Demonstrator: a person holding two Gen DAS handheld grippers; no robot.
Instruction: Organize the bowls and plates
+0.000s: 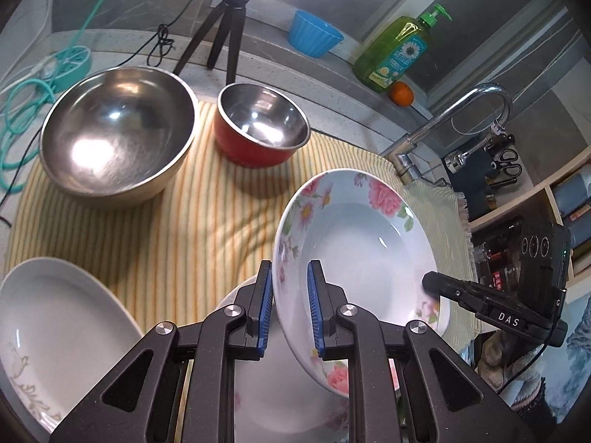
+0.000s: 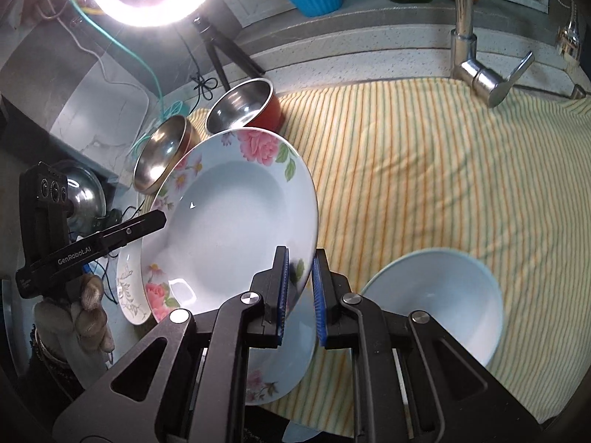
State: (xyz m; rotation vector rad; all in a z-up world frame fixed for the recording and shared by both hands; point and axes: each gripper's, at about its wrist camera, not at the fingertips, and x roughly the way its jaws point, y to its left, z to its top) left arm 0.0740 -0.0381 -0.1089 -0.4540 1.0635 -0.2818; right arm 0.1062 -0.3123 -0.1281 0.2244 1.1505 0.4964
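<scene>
Above the striped cloth (image 2: 424, 170), floral plate (image 1: 354, 236) tilted, rim clenched in jaws of both left gripper (image 1: 290, 306) and right gripper (image 2: 300, 291). Bare cloth rightward; steel bowls (image 1: 118, 136) behind, white bowl (image 2: 436, 302) near.

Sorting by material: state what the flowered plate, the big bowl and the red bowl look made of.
Flowered plate: glazed ceramic or melamine, glossy white with printed roses. Big bowl: stainless steel, mirror glare. Red bowl: steel liner, red shell, likely plastic or painted.
</scene>
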